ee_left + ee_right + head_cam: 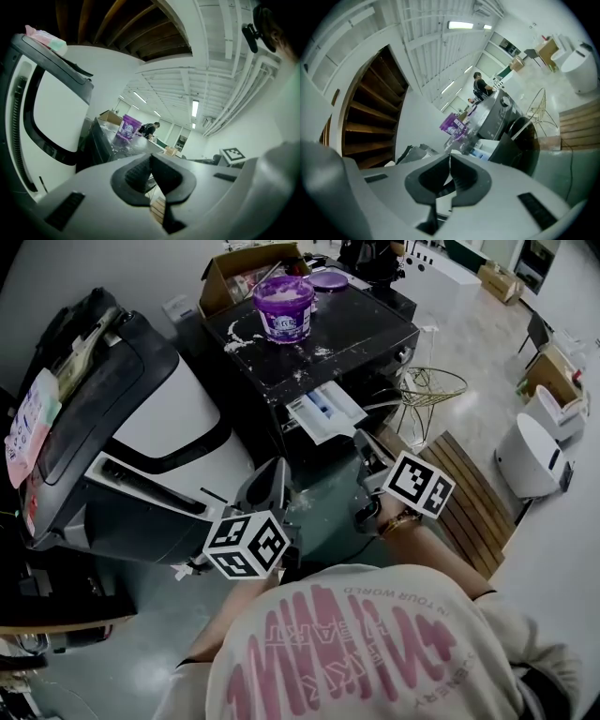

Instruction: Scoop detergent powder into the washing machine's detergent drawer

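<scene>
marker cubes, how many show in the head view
2. The left cube sits on the left gripper, low and centre-left; the right cube on the right gripper, down-right of the open drawer. None looks hidden.

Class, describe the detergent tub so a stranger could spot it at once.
Find the black washing machine with its drawer pulled out. On its powder-dusted top stands the tub: round, purple and open, unlike the brown cardboard box behind it.
</scene>
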`<act>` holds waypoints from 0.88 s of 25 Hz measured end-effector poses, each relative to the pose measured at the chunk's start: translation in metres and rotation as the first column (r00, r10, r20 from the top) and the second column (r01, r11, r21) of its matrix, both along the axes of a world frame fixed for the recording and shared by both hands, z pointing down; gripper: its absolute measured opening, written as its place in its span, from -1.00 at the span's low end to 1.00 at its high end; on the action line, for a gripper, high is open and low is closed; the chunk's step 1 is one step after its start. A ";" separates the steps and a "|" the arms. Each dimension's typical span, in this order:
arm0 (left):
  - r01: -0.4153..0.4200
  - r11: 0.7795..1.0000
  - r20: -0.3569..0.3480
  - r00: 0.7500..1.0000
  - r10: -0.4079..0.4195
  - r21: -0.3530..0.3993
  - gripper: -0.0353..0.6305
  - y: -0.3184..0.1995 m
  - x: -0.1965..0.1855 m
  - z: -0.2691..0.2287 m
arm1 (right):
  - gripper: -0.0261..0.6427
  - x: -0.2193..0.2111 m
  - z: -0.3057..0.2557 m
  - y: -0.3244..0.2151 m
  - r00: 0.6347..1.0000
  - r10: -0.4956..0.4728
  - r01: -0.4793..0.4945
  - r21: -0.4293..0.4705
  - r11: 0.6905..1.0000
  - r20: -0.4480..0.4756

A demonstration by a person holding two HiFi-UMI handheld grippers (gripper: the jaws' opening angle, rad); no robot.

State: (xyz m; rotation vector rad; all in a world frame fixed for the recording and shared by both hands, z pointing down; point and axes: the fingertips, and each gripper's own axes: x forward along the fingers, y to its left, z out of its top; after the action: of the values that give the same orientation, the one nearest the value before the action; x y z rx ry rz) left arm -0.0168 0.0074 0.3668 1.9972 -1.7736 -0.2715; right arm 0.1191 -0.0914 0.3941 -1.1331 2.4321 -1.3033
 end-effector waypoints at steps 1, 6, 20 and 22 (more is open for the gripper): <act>0.004 1.000 0.001 1.000 -0.004 0.000 -0.89 0.000 0.001 0.000 | -0.92 0.002 -0.001 0.000 1.000 -0.001 0.002 0.018 1.000 -0.021; 0.009 1.000 0.002 1.000 -0.009 -0.013 -0.89 0.000 0.003 0.003 | -0.92 0.003 -0.002 0.004 0.993 -0.030 0.041 0.092 0.995 -0.117; -0.012 1.000 -0.011 1.000 0.011 -0.023 -0.88 -0.002 0.002 0.008 | -0.92 -0.004 0.006 0.007 0.980 -0.052 0.073 0.107 0.992 -0.191; -0.014 1.000 -0.013 1.000 0.013 -0.024 -0.89 -0.003 0.001 0.008 | -0.92 -0.005 0.007 0.006 0.979 -0.051 0.073 0.104 0.992 -0.196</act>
State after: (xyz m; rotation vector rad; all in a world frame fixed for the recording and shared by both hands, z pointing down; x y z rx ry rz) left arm -0.0154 0.0045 0.3753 1.9855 -1.7469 -0.2568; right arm 0.1145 -0.0858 0.4007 -1.2144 2.6609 -1.1048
